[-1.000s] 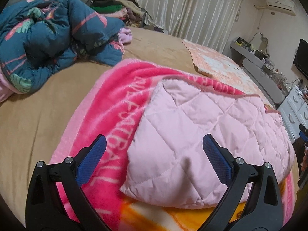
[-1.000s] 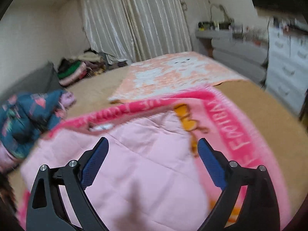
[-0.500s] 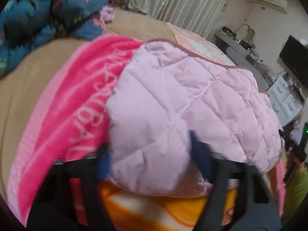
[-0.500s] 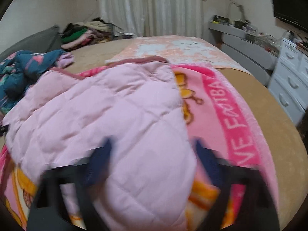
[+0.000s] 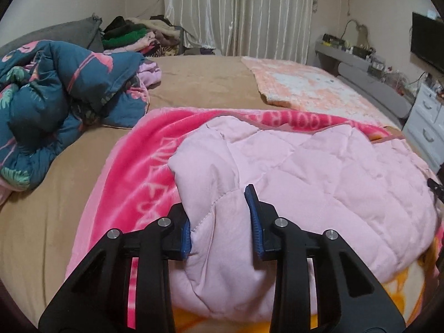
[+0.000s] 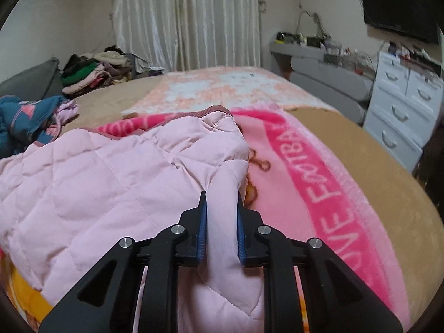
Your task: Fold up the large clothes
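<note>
A pale pink quilted garment point(image 5: 319, 172), probably a padded jacket, though its full shape cannot be made out, is spread on a bright pink lettered blanket point(image 5: 133, 166) that lies across a tan bed point(image 5: 199, 83). The blanket serves as the landmark here. The garment covers the blanket's middle, with its long axis running side to side across the bed, parallel to the blanket's near edge.

The garment's near hem is taken at its two ends. At the end toward the blanket's left border, a thick fold of the quilting is seen between the blue pads of the left gripper point(image 5: 222, 219); its jaws are closing on that fold, and the fabric bulges between them. At the end toward the blanket's right border, a narrower fold is clenched tight between the pads of the right gripper point(image 6: 220, 227).

From both grippers the bulk of the garment lies ahead, toward the blanket's far edge and the curtains point(image 6: 188, 19). A fold away from the person, hem carried toward the far edge, appears to be what this grasp prepares. Neither hand is judged nearer; each is at its own corner.
</note>
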`<action>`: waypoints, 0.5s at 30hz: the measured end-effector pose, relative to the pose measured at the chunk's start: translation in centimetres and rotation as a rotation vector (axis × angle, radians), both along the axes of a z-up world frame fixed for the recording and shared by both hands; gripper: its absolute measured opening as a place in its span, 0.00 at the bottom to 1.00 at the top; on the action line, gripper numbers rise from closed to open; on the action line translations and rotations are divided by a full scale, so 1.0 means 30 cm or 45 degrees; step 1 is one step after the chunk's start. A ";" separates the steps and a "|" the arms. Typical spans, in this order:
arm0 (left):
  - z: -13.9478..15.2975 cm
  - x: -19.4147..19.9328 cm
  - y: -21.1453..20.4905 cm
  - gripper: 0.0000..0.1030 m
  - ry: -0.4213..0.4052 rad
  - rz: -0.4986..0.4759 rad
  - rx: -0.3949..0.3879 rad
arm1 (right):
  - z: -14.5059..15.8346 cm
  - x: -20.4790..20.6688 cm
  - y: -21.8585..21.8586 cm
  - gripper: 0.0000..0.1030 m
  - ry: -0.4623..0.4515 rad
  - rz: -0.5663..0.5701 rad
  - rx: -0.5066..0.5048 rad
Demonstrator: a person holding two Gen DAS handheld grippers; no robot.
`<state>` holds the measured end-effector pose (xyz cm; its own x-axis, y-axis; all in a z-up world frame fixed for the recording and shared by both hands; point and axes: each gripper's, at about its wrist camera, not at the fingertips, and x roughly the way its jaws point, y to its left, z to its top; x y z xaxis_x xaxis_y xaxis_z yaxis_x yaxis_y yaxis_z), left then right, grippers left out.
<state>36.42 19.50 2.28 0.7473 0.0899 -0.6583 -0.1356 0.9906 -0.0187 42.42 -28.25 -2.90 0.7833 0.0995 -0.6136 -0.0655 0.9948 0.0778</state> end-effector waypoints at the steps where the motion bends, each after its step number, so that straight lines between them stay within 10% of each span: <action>1: -0.021 0.027 0.000 0.25 0.025 0.002 0.009 | -0.008 0.006 0.003 0.16 0.005 -0.007 0.005; 12: -0.147 0.077 0.048 0.35 0.077 0.064 -0.096 | -0.102 0.052 0.035 0.25 0.083 -0.057 -0.027; 15: -0.097 0.025 0.060 0.51 0.030 0.100 -0.134 | -0.053 0.020 0.029 0.46 0.048 -0.106 -0.023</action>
